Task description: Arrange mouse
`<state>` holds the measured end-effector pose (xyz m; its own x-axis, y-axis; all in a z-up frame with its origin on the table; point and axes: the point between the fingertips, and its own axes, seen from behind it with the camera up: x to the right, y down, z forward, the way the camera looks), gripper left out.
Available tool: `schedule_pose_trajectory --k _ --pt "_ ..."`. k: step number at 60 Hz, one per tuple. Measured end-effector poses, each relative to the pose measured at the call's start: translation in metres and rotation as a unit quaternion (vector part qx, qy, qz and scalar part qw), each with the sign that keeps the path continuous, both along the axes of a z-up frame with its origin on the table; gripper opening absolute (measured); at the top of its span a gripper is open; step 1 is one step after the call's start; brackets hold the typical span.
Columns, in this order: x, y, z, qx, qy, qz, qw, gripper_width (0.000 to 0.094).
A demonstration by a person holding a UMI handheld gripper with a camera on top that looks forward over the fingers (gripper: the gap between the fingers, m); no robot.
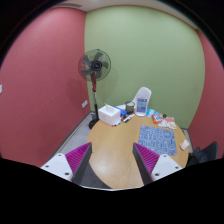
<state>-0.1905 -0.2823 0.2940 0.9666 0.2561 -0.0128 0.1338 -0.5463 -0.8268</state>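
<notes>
Mouse indiscernible; fingers (111, 160) wide apart, empty, over table (115, 150); fan (94, 68), box (109, 115) beyond.

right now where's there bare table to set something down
Bare wood lies just ahead of the open gripper, across the near and middle table, left of the blue patterned mat. The far end is crowded: white box, white jug and small items between them. The right edge beyond the mat also holds clutter.
</notes>
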Motion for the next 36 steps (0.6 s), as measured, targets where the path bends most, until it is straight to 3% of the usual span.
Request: schedule_pose_trajectory --k 6,18,28,36 --pt "0.023 -0.005 -0.014 -0.018 0.001 -0.024 1.0 0.0829" --pt "0.134 0.001 -0.089 -0.054 0.0 -0.062 0.997 0.0827" --pt "0.243 0.009 -0.152 -0.087 -0.017 -0.115 0.989 0.0828" --pt "0.336 0.041 -0.193 -0.075 -0.027 -0.143 0.986 0.0846"
